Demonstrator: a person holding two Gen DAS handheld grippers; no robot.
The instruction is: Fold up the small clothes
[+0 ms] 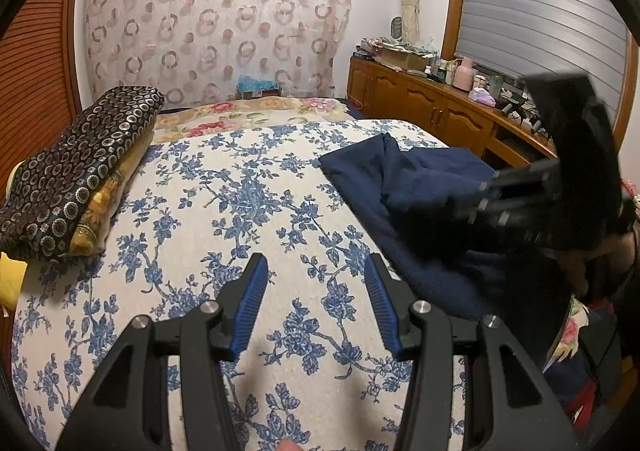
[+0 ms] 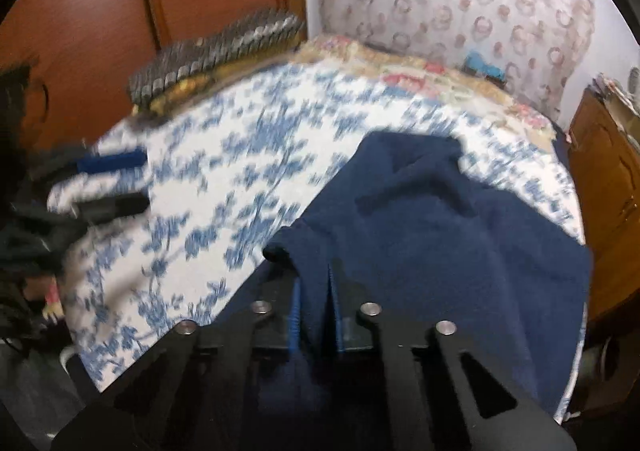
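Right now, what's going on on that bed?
A person is working with a two-finger tool in each hand on a bed with a blue floral bedspread. The right tool is shut on a fold of the navy garment, which lies rumpled and not yet folded. The left tool hangs open over bare bedspread beside the garment, holding nothing. A stack of folded patterned fabrics sits at the bed's far edge by the wardrobe.

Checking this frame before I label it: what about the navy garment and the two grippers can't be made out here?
- Navy garment: its type and near edge; right wrist view, hidden under the right gripper, shut on a fold.
- Right gripper's grip: left wrist view, motion-blurred.
- Left gripper: open over the bedspread; blurred in the right wrist view.
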